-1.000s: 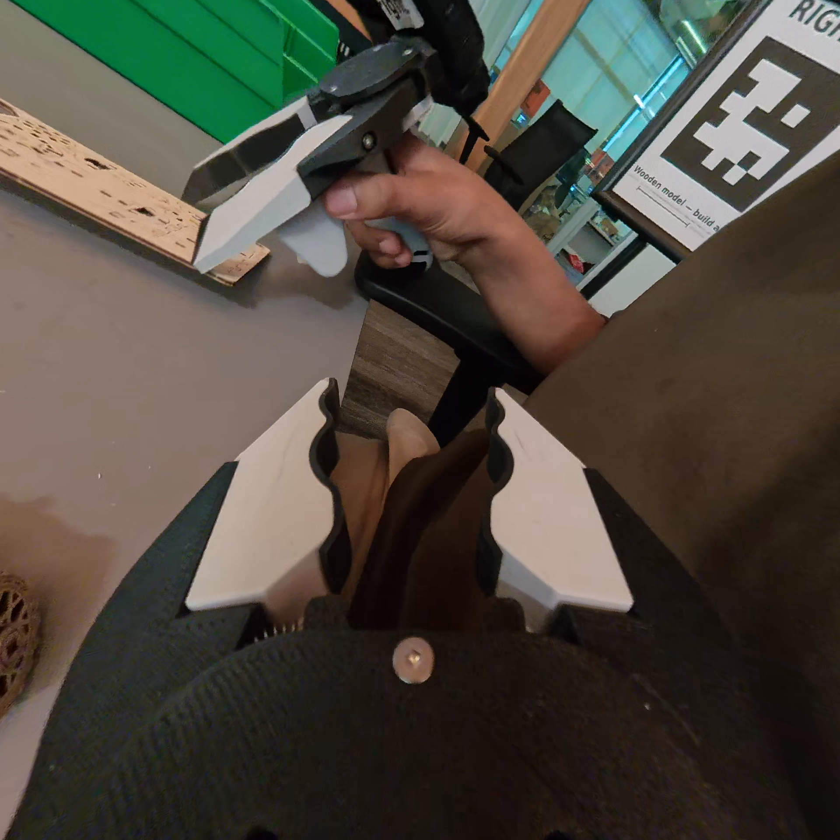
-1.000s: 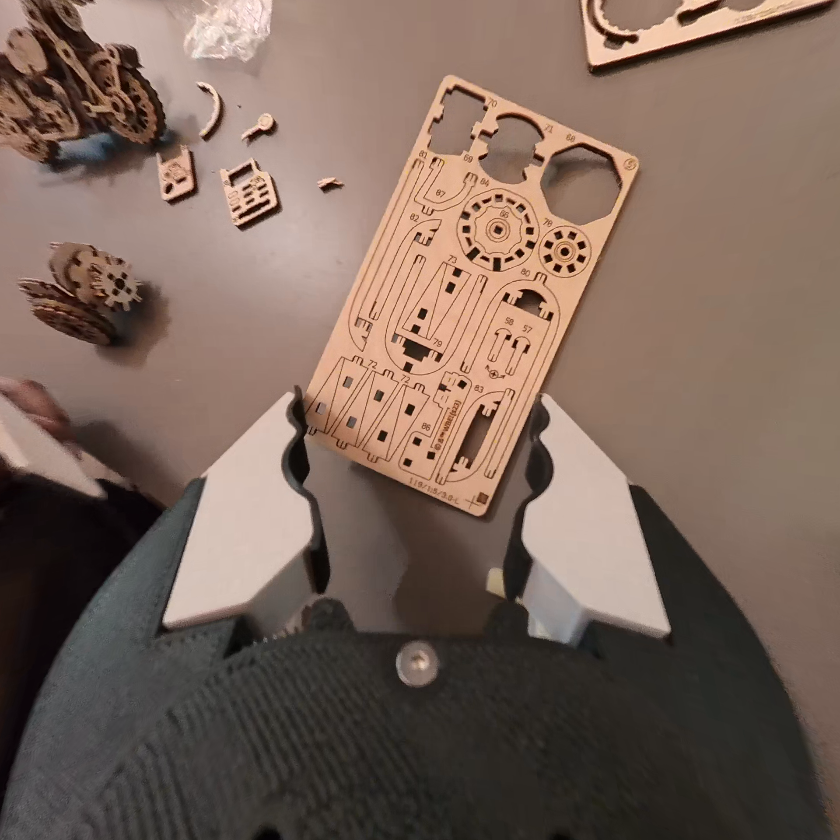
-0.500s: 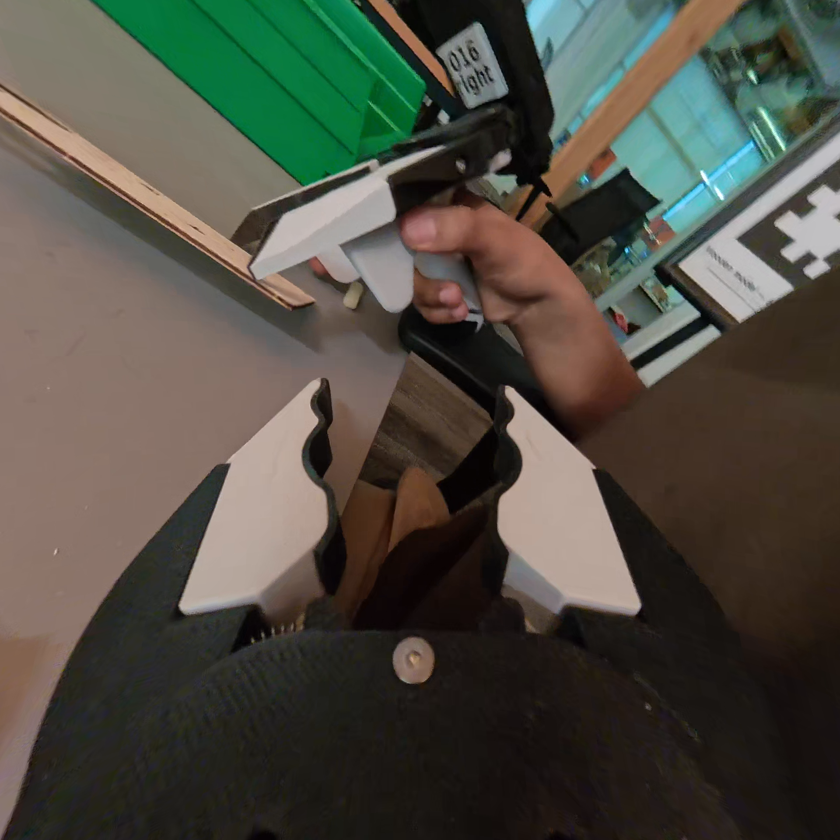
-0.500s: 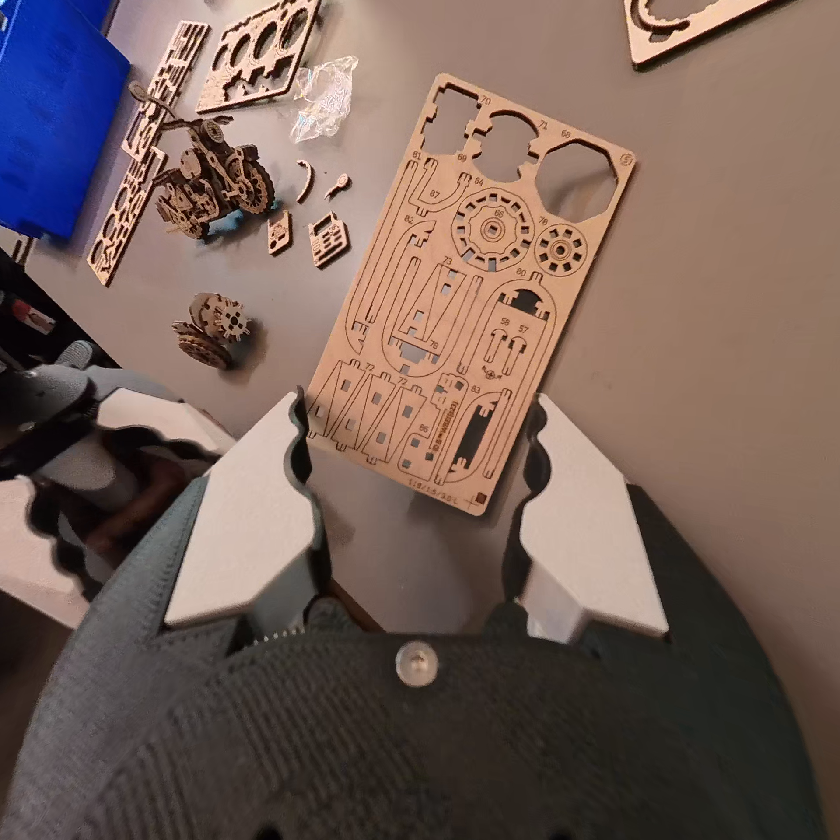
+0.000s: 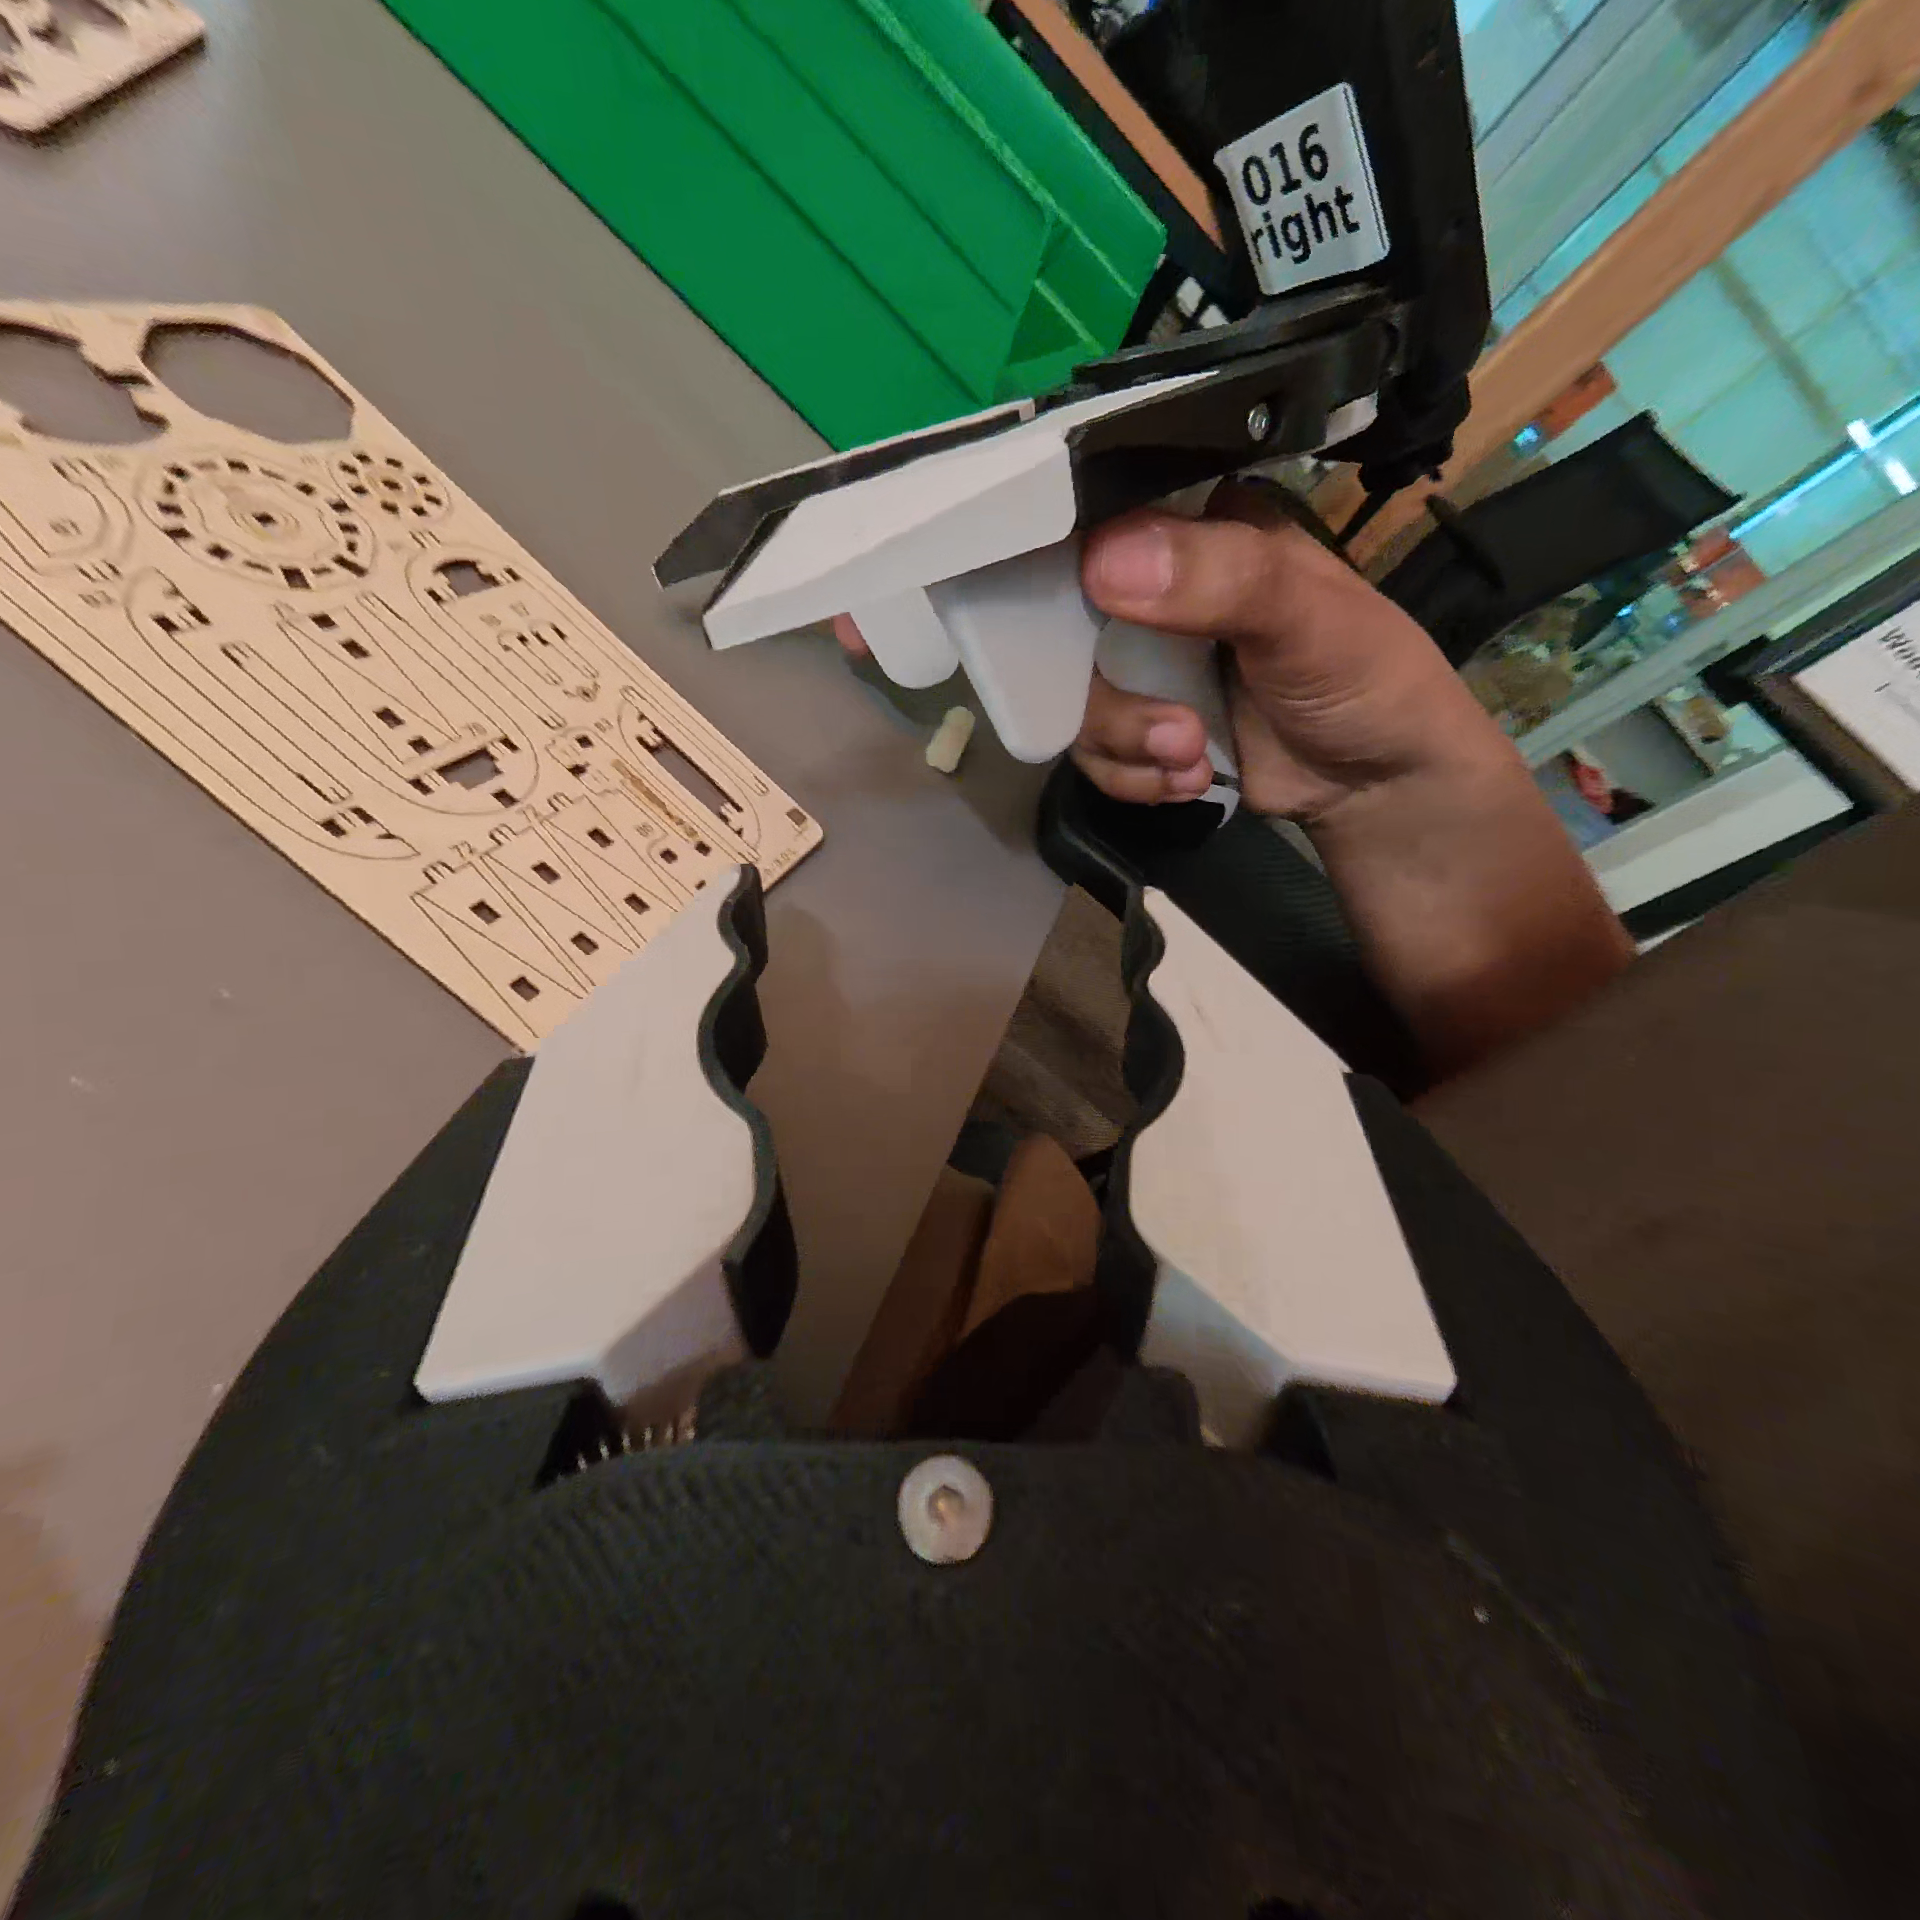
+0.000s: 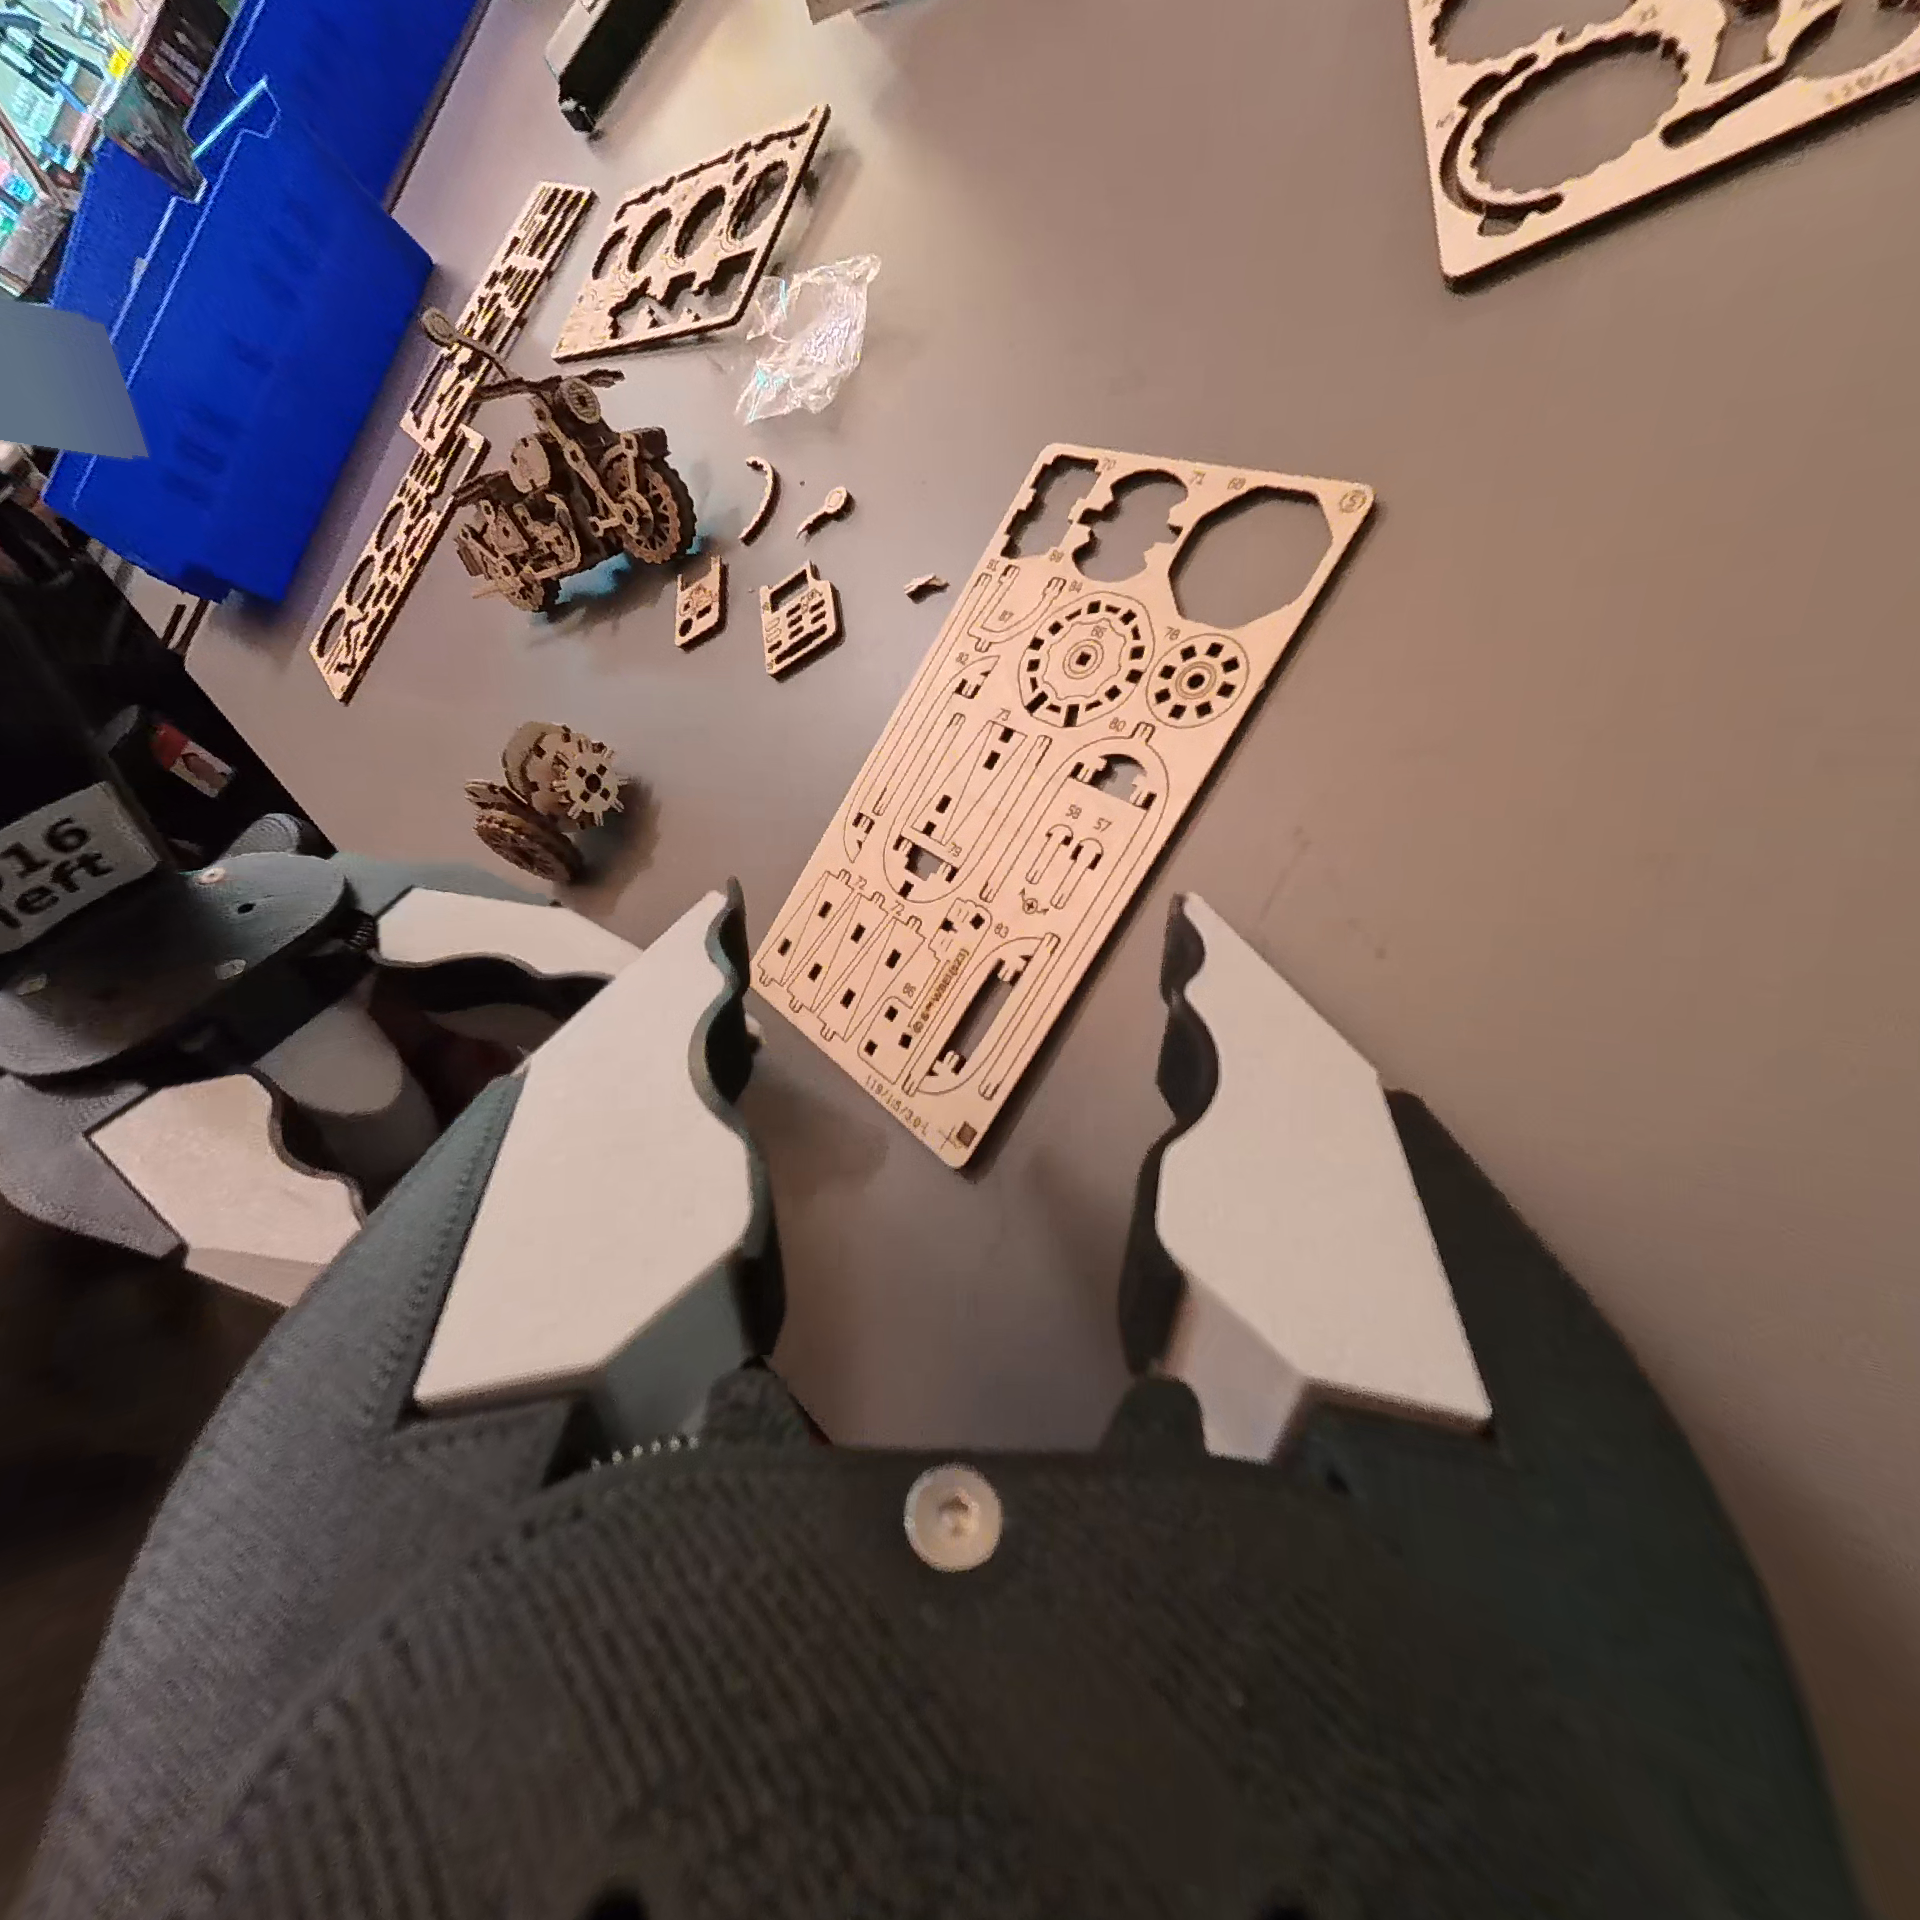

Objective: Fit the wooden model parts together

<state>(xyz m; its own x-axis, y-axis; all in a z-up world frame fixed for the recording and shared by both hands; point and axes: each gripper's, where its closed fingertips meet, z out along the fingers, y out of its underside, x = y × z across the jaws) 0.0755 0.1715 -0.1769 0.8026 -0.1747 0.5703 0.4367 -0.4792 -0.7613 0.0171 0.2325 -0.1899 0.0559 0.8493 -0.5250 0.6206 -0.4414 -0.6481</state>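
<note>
The wooden part sheet [image 6: 1049, 790] lies flat on the grey table [image 6: 1558, 727], directly ahead of the right gripper [image 6: 956, 966], whose jaws gape wide and empty. Its long axis runs near-to-far, tilting rightward. The left gripper [image 5: 940, 966], likewise wide and empty, hangs at the table's edge, farther off.

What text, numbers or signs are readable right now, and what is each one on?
I don't transcribe writing; these are the things that bear it.
White tag on the right gripper: printed, legible.
White tag on the left gripper: partly cut off.
Wooden parts sheet: small engraved part numbers, plus a line along its near edge.
White sign at the left wrist view's right edge: cropped, mostly unreadable.
</note>
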